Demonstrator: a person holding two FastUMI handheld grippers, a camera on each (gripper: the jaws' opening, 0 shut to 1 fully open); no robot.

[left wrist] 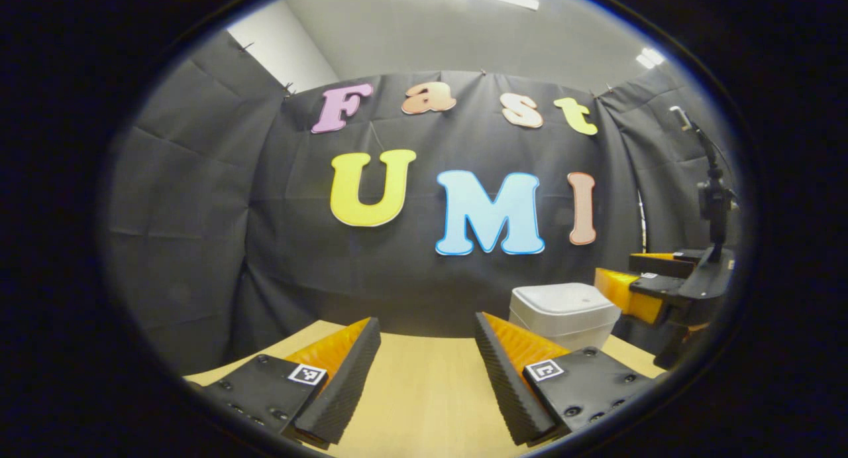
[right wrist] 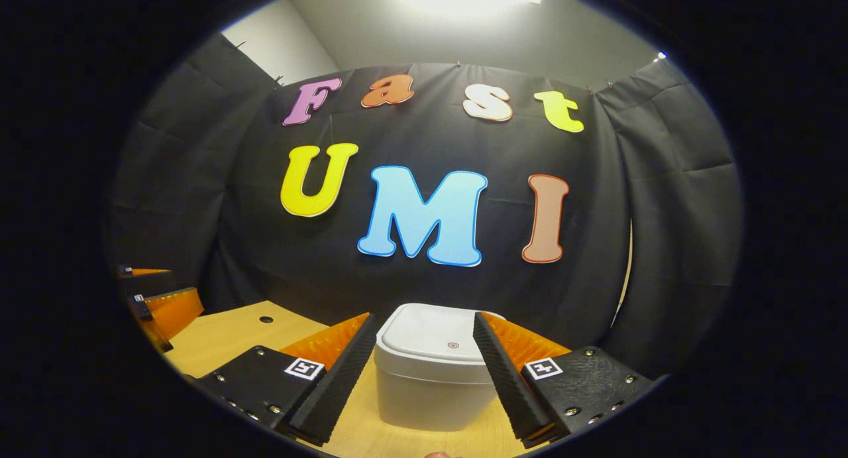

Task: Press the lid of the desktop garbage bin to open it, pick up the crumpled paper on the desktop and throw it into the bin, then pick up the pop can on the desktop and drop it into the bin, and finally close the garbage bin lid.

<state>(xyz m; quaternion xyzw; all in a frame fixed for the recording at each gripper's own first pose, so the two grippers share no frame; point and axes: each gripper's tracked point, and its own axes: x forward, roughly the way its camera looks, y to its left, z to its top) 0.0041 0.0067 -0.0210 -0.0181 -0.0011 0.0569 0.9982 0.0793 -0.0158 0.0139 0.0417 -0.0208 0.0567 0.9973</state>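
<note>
Left tool (left wrist: 427, 372) wide, nothing between fingers, above bare wooden counter (left wrist: 424, 392). White bin (left wrist: 563, 315) at 2 o'clock on counter, lid shut, right tool (left wrist: 652, 279) hovering just beyond it. In right gripper view: right tool (right wrist: 424, 372) wide, bin (right wrist: 434, 372) at 12 o'clock between spread fingers, untouched, lid (right wrist: 437, 332) shut; left tool (right wrist: 156, 305) at 9 o'clock

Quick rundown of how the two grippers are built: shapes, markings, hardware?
Both match. The left gripper and right gripper each have two wedge-shaped fingers with ridged inner faces. Each finger sits on a flat black plate with screws and a small square black-and-white tag. In the left gripper view, the right gripper carries a black camera on a stalk.
</note>
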